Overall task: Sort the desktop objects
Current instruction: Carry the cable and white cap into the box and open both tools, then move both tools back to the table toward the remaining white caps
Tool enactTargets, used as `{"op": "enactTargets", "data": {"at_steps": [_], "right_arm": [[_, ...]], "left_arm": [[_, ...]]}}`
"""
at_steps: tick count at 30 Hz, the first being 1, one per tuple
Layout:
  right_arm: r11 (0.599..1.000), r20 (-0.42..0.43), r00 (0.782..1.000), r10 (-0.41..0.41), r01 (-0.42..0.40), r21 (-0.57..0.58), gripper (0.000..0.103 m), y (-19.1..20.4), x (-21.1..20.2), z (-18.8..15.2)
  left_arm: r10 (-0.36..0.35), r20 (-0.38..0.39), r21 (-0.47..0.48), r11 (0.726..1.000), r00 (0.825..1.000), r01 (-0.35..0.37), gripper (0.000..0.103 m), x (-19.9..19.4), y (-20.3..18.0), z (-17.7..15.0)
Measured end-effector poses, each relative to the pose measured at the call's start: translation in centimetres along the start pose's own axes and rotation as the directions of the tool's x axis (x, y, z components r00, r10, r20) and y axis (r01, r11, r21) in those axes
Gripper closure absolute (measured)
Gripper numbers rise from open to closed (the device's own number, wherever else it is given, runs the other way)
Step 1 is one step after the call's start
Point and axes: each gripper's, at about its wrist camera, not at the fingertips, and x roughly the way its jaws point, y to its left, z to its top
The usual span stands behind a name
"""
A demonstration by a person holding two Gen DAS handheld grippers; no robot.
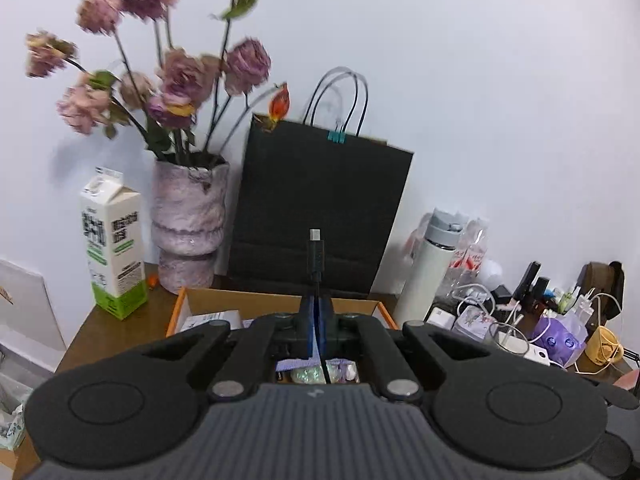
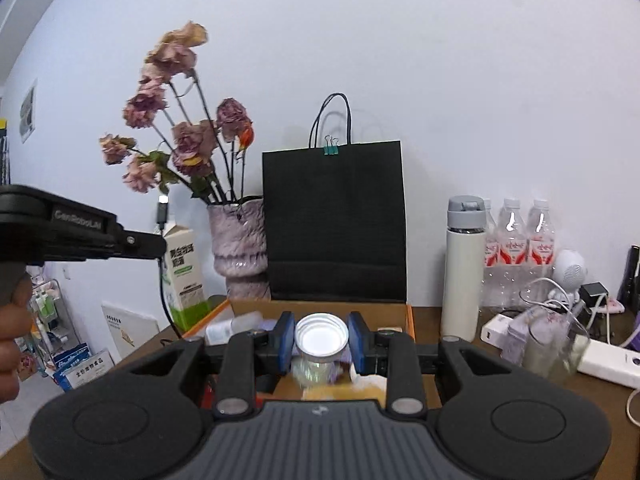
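blue pads of the left gripper [image 1: 317, 316] are seen pressed together on a black cable [image 1: 316, 264], whose metal plug stands upright above the fingertips in front of the black bag [image 1: 320, 208]; the rest of the cable is seen hanging down below the jaws. the right gripper [image 2: 321, 342] is closed narrowly on a small clear jar [image 2: 320, 340] with a white screw lid, the lid facing the camera, held between the pads above the orange-edged box [image 2: 409, 320]. mixed small items are seen inside the box, too blurred to be told apart. in the right view the left gripper is seen from the side at the left edge, with raised lettering on its body that reads roughly "genrobot.ai", and part of a hand [image 2: 12, 332] is seen beneath it. a milk carton [image 1: 114, 248] with a green base and chinese print, not legible, stands on the brown desk [image 1: 100, 332] beside a mottled pink vase [image 1: 188, 224] of dried pinkish flowers [image 1: 180, 76]. a teal binder clip [image 2: 331, 148] is fixed to the top edge of the bag. to the right a white flask [image 2: 464, 272] with a grey cap is placed next to water bottles [image 2: 520, 252] bearing red labels, the writing unreadable. white chargers and cords lie tangled further right, near a white power bank [image 2: 604, 364] and a yellow mug [image 1: 604, 350] with dark print.
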Motion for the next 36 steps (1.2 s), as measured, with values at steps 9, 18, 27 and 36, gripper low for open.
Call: {"op": "enactTargets", "data": {"at_steps": [9,18,27,36], "right_arm": [[0.997,-0.153,0.987,-0.047,0.055,0.047,0.076,-1.8,10.6,2.8],[0.974,-0.393,0.920,0.014,0.076,0.214,0.075,-5.8,20.6,-0.7],[0.972,-0.428,0.903,-0.039,0.134,0.194,0.036,-5.8,19.6,-0.7],[0.995,-0.319,0.942,-0.104,0.100,-0.027,0.016,-1.2,12.4,-3.4]], "left_arm": [[0.061,-0.116,0.044,0.997,0.991,-0.056,0.099,11.4,-0.3,1.2],[0.071,-0.344,0.025,0.997,0.936,-0.066,0.086,18.5,3.2,-3.8],[0.193,-0.348,0.125,0.979,0.917,-0.158,0.000,15.1,3.0,-3.9],[0.242,-0.230,0.123,0.968,0.943,-0.219,0.000,7.9,3.0,-7.3]]}}
